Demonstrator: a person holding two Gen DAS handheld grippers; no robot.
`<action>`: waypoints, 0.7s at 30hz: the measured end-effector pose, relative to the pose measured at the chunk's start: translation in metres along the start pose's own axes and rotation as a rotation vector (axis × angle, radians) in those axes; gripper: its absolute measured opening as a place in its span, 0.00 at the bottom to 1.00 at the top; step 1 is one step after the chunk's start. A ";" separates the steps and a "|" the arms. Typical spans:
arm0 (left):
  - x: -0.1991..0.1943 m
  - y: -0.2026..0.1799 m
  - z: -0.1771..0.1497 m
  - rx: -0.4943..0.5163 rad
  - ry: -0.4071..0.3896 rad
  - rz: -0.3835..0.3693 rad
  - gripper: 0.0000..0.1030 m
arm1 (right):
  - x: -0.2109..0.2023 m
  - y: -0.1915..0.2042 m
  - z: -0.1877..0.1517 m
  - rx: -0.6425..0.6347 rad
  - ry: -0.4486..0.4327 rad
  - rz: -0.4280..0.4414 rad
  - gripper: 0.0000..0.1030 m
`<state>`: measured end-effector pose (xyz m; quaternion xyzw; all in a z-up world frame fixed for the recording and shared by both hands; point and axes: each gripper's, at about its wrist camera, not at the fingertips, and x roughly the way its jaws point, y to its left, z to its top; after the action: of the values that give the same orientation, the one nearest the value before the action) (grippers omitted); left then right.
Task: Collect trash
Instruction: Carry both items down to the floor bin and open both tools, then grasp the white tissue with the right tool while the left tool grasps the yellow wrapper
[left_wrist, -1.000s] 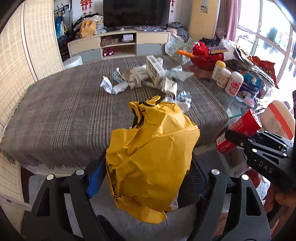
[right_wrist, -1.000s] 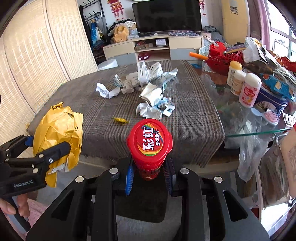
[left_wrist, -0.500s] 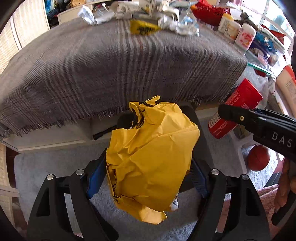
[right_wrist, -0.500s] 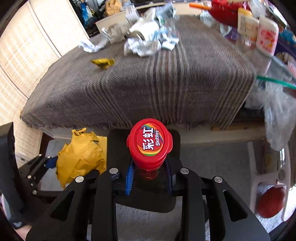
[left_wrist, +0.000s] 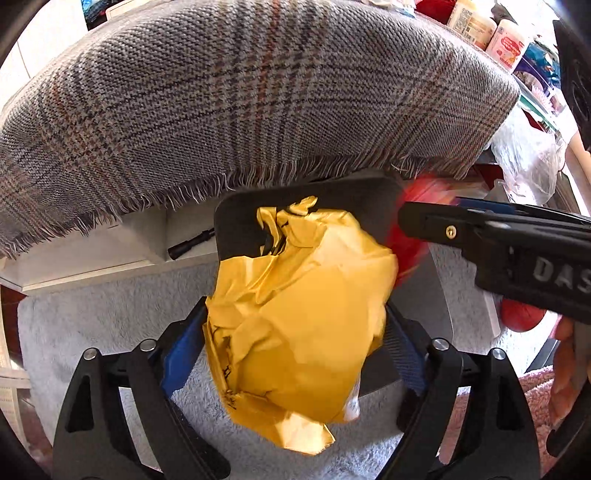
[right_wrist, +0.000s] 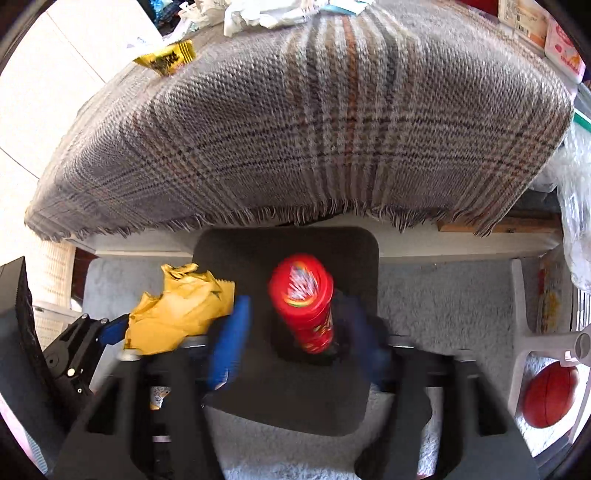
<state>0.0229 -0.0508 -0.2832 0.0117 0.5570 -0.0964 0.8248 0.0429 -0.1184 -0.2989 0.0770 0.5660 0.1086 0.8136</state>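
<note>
- Trash bin (right_wrist: 354, 258), dark and square-mouthed, sits at frame centre below the fringed plaid cloth (right_wrist: 295, 129).
- Right gripper (right_wrist: 295, 343): jaws opening, clear of the blurred red Skittles tube (right_wrist: 303, 306) between them, over the bin.
- Left gripper (left_wrist: 295, 354): jaws opening, crumpled yellow bag (left_wrist: 299, 325) between its blue pads, lower centre.

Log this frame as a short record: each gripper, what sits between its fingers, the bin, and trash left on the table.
left gripper: jaws opening; crumpled yellow bag still between the fingers
right gripper: jaws opening; red Skittles canister between the fingers, pads clear of it
bin: dark, on grey carpet, directly below both items
table: plaid cloth; small yellow wrapper and white scraps remain
</note>
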 end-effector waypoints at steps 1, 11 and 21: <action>-0.002 0.001 0.001 -0.005 -0.005 0.000 0.84 | -0.002 0.001 0.001 0.000 -0.009 0.000 0.69; -0.026 0.009 -0.006 0.008 -0.021 -0.004 0.92 | -0.038 -0.014 0.009 0.041 -0.078 -0.032 0.71; -0.085 0.039 0.026 -0.022 -0.101 0.039 0.92 | -0.099 -0.029 0.040 0.027 -0.169 -0.096 0.73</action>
<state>0.0226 -0.0037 -0.1990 0.0085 0.5155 -0.0743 0.8536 0.0497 -0.1726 -0.2032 0.0697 0.4998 0.0546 0.8616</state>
